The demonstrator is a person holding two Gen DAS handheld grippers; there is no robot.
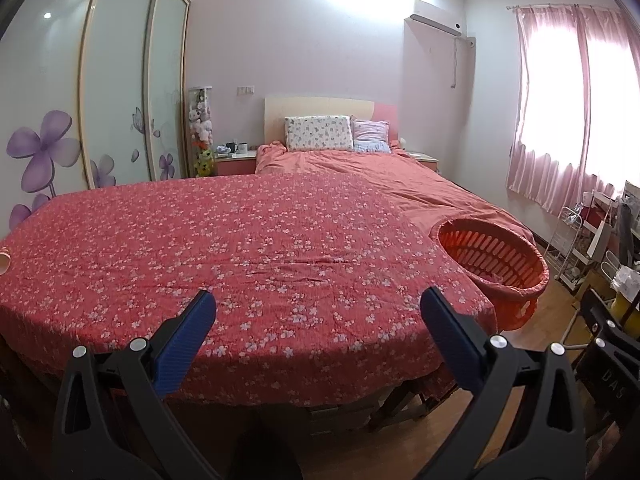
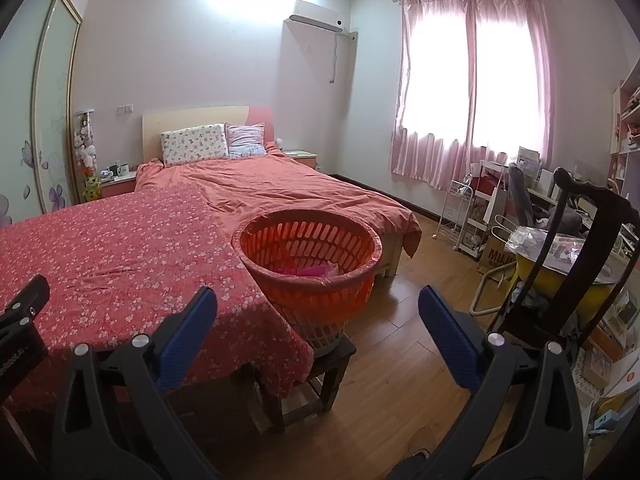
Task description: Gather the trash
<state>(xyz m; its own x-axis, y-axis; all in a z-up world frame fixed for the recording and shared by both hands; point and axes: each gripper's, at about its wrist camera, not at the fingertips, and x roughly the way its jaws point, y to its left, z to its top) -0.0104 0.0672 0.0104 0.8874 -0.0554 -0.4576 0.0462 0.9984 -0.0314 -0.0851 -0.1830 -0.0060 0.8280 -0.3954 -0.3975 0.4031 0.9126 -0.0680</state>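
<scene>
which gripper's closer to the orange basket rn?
Right. The right gripper faces the orange basket just ahead. The left gripper is over the floral cloth, with the basket off to its right.

pink-walled bedroom, bed (image 2: 256, 188), pink curtains (image 2: 472, 88), wooden floor (image 2: 400, 360)

Home bedroom, double bed with salmon-pink duvet (image 2: 256, 188), two patterned pillows (image 1: 319, 133), sliding wardrobe with purple flower decals (image 1: 116, 92), pink window curtains (image 2: 472, 84), wall-mounted white air conditioner (image 2: 316, 20)
</scene>
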